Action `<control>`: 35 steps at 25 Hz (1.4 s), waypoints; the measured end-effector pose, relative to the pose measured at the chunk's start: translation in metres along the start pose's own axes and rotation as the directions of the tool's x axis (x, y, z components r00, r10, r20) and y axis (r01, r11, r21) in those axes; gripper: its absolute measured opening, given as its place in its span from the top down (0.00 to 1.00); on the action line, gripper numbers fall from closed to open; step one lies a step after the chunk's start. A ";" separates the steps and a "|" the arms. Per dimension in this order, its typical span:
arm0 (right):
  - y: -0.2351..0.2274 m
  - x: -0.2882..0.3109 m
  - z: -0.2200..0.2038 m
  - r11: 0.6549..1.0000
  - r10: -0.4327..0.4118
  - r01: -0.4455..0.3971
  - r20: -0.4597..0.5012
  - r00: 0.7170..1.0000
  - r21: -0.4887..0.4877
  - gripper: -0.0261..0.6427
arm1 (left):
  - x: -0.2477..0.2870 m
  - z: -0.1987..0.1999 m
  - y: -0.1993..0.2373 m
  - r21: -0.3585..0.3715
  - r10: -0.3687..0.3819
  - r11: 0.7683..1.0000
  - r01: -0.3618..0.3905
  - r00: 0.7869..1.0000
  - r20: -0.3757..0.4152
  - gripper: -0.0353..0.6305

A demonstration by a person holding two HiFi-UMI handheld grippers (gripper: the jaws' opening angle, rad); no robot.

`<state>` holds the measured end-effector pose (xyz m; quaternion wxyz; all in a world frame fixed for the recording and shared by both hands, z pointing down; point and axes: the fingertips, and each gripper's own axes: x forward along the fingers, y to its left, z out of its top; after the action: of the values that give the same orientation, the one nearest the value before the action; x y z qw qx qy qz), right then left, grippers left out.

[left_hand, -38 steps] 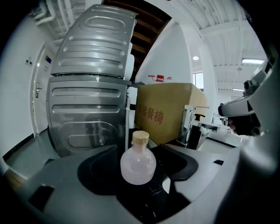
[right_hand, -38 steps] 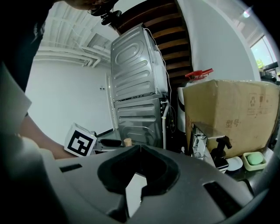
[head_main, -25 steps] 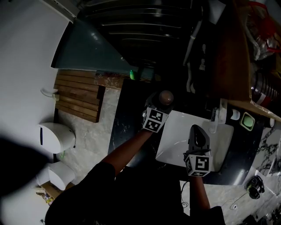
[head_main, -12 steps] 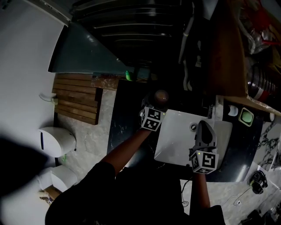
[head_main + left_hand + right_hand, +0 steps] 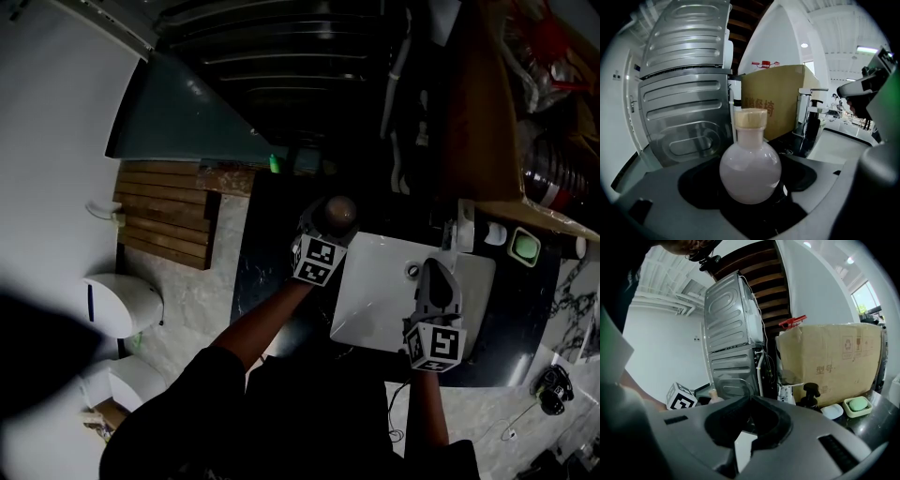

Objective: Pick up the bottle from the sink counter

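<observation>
Left gripper view shows a round, milky bottle [image 5: 750,173] — seemingly corked.

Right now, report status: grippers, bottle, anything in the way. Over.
Left gripper open, jaws either side of bottle, not closed. Right gripper shut, empty, over sink. Bottle upright, corked. Nothing blocking.

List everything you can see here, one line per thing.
counter: one, black, in front of the person
sink: one, white, set in the counter
bottle: one, pale pink with a tan stopper, left of the sink
soap dish: one, green, right of the sink
pump dispenser: one, black, by the soap dish
cardboard box: one, brown, behind the counter
metal cabinet: one, grey, ribbed, behind the bottle
left gripper: one, grey, jaws either side of the bottle, contact unclear
right gripper: one, grey, jaws together, empty, over the sink
</observation>
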<state>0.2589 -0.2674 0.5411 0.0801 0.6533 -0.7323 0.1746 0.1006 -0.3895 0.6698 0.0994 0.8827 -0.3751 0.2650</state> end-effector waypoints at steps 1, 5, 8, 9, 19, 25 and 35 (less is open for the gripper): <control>0.001 0.000 0.002 1.000 0.000 0.000 0.006 1.000 -0.001 0.90 | -0.005 0.000 -0.001 -0.003 -0.001 1.000 0.001 1.000 0.010 0.38; 0.005 -0.005 0.009 1.000 0.006 -0.006 0.025 1.000 -0.005 0.90 | -0.034 0.012 -0.007 -0.011 0.011 1.000 -0.011 0.999 0.046 0.38; 0.011 -0.011 0.010 1.000 0.012 -0.011 0.029 1.000 -0.008 0.90 | -0.058 0.018 -0.014 -0.016 0.015 1.000 -0.014 0.998 0.063 0.38; 0.014 -0.014 0.011 1.000 0.014 -0.014 0.031 0.999 -0.010 0.90 | -0.066 0.020 -0.017 -0.018 0.014 1.000 -0.013 0.997 0.070 0.38; 0.058 -0.060 0.013 0.999 0.027 -0.025 0.065 0.998 -0.029 0.90 | -0.160 0.041 -0.054 0.013 -0.042 0.999 0.041 0.989 0.140 0.38; 0.077 -0.090 0.001 0.999 -0.001 0.002 0.037 0.999 -0.038 0.90 | -0.215 0.045 -0.074 0.018 -0.053 0.999 0.051 0.979 0.198 0.38; 0.123 -0.143 -0.013 0.993 0.013 -0.009 0.038 0.999 -0.120 0.90 | -0.292 0.023 -0.095 -0.011 -0.050 0.998 0.054 0.973 0.225 0.38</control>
<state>0.1554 -0.1194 0.4848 0.1040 0.6465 -0.7465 0.1182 0.0091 -0.1536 0.4940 0.0710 0.9156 -0.3629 0.1577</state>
